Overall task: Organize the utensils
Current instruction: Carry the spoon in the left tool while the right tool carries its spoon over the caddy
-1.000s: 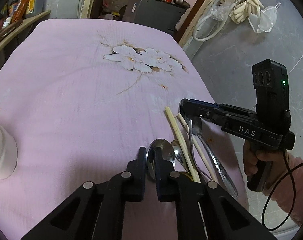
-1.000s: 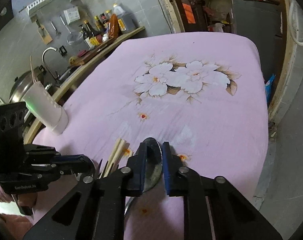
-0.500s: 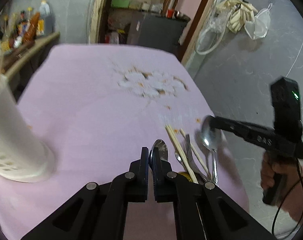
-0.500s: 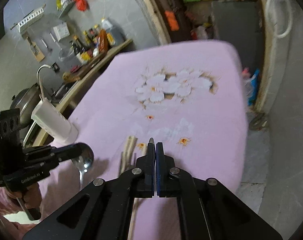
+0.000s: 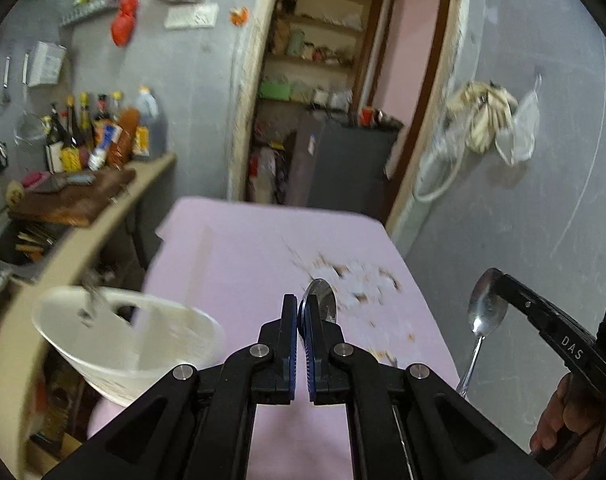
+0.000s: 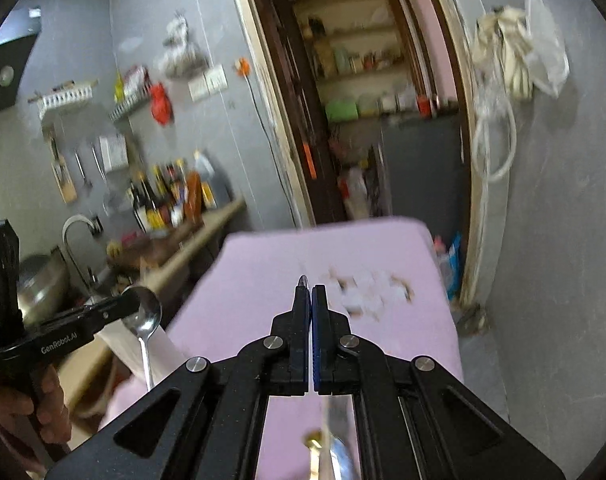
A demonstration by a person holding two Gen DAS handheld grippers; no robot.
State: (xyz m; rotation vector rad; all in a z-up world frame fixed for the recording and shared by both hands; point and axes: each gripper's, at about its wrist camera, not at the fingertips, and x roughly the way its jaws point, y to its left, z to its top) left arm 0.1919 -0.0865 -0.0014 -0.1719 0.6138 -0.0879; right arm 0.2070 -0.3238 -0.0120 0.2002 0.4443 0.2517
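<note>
My left gripper [image 5: 302, 304] is shut on a steel spoon [image 5: 323, 299], bowl up, handle hanging down. It is lifted high over the pink table [image 5: 243, 248]. The white utensil holder [image 5: 143, 344] stands just to its left, blurred. My right gripper [image 6: 311, 292] is shut on a second steel spoon [image 5: 485, 312], held by the bowl; only the bowl's edge [image 6: 303, 280] shows above its fingers. In the right wrist view the left gripper [image 6: 131, 303] with its spoon [image 6: 145, 316] is at the left, over the holder [image 6: 143, 348].
A counter [image 5: 103, 232] with bottles [image 5: 103, 136] and a cutting board runs along the table's left side. A sink and tap [image 6: 77, 224] are at the left. A doorway with shelves [image 5: 315, 120] lies beyond the table. Grey wall at the right.
Both grippers closed on spoons and lifted them off the table. Both rose and tilted up; the left one moved towards the white holder. The remaining utensils have dropped out of view.
</note>
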